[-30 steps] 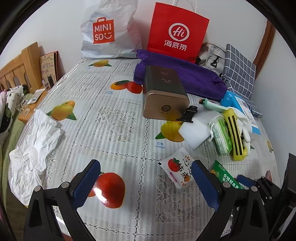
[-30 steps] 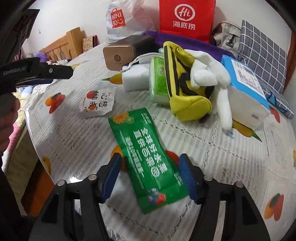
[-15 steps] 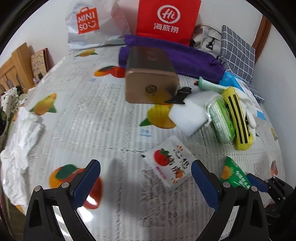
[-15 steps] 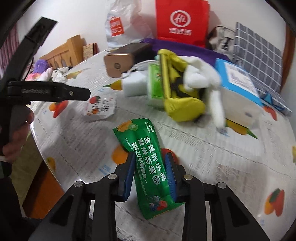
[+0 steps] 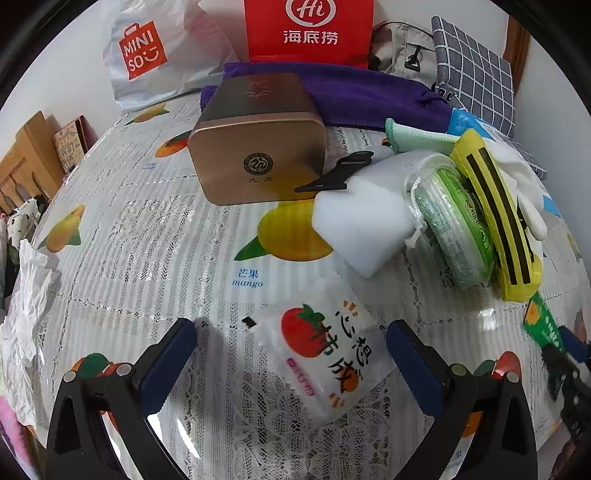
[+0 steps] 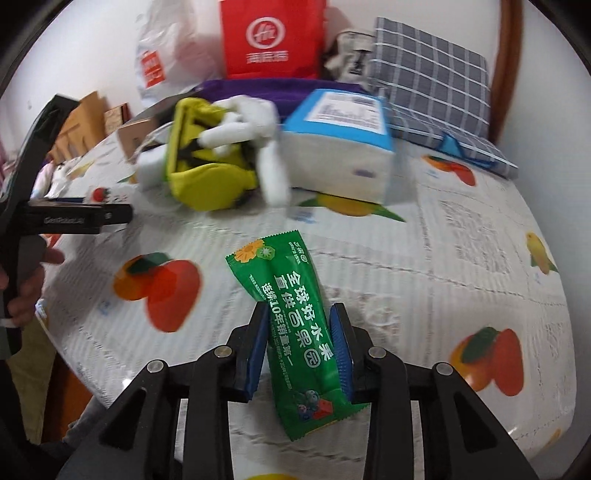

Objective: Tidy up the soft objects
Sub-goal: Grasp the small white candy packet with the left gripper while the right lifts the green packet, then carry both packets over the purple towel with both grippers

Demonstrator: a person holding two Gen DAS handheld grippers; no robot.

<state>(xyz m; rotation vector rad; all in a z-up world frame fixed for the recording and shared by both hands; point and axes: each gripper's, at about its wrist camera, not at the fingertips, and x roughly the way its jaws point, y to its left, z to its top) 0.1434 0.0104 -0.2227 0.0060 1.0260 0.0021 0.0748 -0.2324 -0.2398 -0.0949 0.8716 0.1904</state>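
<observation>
Green snack packet (image 6: 300, 328) clamped between blue pads of right gripper (image 6: 300, 347), pads pressing both long edges, packet's printed face up, far end sticking out past fingertips, near end hanging below the jaws. Looks lifted just clear of the fruit-print tablecloth (image 6: 461, 236), though motion blur makes that hard to confirm. Same packet visible at right edge of left wrist view (image 5: 541, 321), only its tip showing.

White persimmon-print packet (image 5: 325, 354) lying flat on the cloth between the spread fingers of left gripper (image 5: 291, 354). Jaws wide open, pads clear of the packet on both sides, right pad nearer to it than left.

Beyond that packet: white sponge block (image 5: 360, 225), touching a green-and-white wipes pack (image 5: 454, 229) stood on edge, then yellow black-striped pouch (image 5: 495, 218) leaning against it, white plush toy (image 5: 524, 192) draped on the pouch. Black clip (image 5: 340, 173) resting on top of the sponge, next to a gold tin (image 5: 258, 147). Blue-and-white tissue box (image 6: 343, 147) just beside the plush in right view.

Back of table: purple cloth (image 5: 354, 96), red paper bag (image 5: 310, 33), white Miniso bag (image 5: 147, 51), grey checked cushion (image 5: 476, 70). Crumpled white tissue paper (image 5: 26, 306) at left table edge.

A hand (image 6: 22, 288) on the left gripper's handle shows at left of right view.
</observation>
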